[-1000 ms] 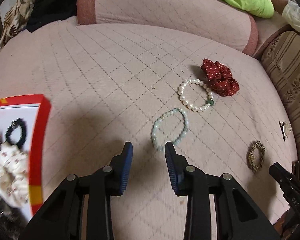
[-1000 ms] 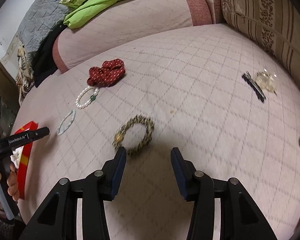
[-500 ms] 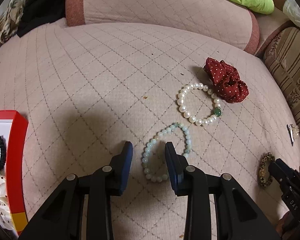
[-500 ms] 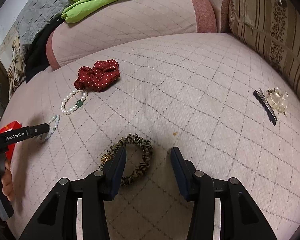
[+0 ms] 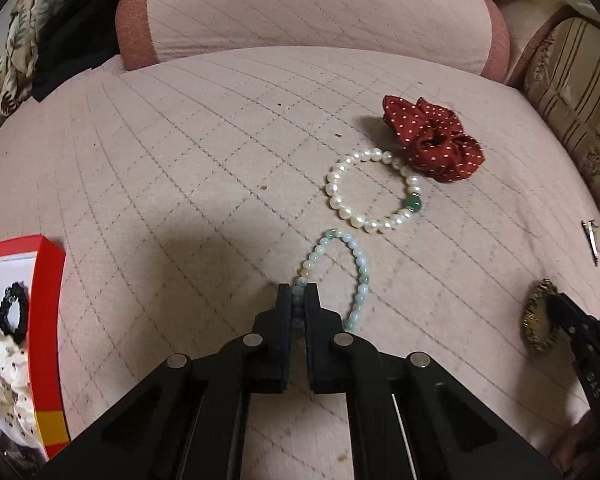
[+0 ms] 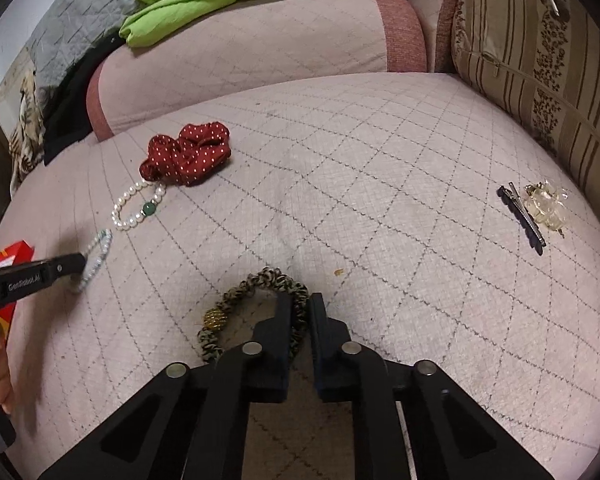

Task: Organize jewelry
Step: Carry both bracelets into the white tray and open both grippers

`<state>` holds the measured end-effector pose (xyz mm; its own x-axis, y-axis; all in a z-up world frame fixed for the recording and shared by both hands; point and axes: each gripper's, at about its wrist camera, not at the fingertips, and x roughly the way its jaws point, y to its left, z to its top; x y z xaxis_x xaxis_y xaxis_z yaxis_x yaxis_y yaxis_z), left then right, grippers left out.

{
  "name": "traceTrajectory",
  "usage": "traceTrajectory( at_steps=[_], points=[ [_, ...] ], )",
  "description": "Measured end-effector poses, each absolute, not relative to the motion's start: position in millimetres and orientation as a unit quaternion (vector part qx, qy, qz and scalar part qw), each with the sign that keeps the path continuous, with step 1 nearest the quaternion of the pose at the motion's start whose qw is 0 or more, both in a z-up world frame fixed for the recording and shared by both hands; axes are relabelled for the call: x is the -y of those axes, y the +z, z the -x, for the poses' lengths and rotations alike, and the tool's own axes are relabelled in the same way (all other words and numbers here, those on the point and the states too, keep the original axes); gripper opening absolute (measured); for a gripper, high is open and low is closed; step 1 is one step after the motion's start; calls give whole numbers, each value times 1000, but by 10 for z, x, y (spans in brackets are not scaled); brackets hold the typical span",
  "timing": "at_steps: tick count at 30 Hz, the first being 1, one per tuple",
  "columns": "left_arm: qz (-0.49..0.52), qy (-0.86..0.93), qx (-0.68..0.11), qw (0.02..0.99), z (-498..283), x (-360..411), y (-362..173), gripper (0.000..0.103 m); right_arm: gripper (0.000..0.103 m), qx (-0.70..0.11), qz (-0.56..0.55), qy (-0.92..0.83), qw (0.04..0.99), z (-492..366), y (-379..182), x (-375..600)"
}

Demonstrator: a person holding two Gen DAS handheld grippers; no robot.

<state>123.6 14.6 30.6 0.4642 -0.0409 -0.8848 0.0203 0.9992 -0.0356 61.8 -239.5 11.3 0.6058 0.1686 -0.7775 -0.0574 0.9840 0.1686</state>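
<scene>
Red box at far left, scrunchies inside. Left gripper angled steeply down at the pink quilted cushion, jaws just closed, pinching the pale green bead bracelet at its near left side. Pearl bracelet and red dotted scrunchie lie farther right. Right gripper tilted down, jaws just closed, pinching the leopard scrunchie's right side. Hair clips far right.
</scene>
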Motion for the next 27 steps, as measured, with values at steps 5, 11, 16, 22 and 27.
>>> traceTrajectory(
  at_steps=[5, 11, 16, 22, 27],
  points=[
    [28, -27, -504, 863, -1029, -178, 527, 5, 8, -425, -78, 72, 899, -512, 210, 2412],
    [53, -42, -480, 874, -656, -264, 857, 5, 8, -410, -84, 85, 904, -341, 405, 2370],
    [75, -49, -459, 884, -305, -377, 1145, 5, 8, -396, -88, 99, 908, -146, 635, 2306],
    [88, -47, -438, 893, 52, -533, 1419, 5, 8, -396, -102, 124, 904, 71, 819, 2219],
    [83, -30, -417, 905, 379, -670, 1607, 5, 8, -393, -104, 150, 901, 231, 979, 2071]
  ],
)
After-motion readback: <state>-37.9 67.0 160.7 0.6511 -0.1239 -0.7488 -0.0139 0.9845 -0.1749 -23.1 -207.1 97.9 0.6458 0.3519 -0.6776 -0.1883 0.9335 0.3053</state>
